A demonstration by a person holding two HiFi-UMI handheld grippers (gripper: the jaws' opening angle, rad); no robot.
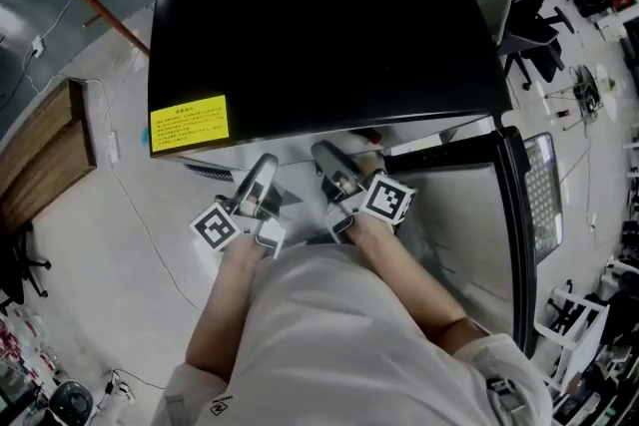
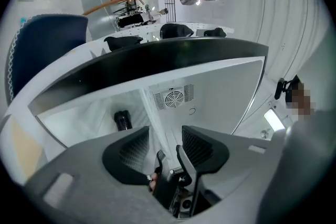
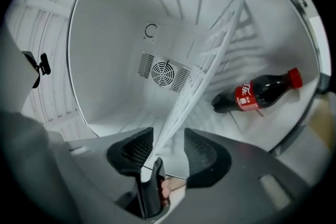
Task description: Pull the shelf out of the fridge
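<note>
The fridge is a low white box with a black top, and its door stands swung out to the right. Inside it, the white wire shelf shows edge-on in both gripper views. My left gripper and right gripper both reach into the fridge's mouth, side by side. The shelf's front edge runs between the left gripper jaws, which stand open with a gap at each pad. The right gripper is open too, with the shelf's edge between its jaws and nearer its left pad.
A cola bottle with a red cap lies in the fridge beside the shelf; it shows as a dark bottle in the left gripper view. A round fan vent sits in the back wall. A yellow label marks the fridge top.
</note>
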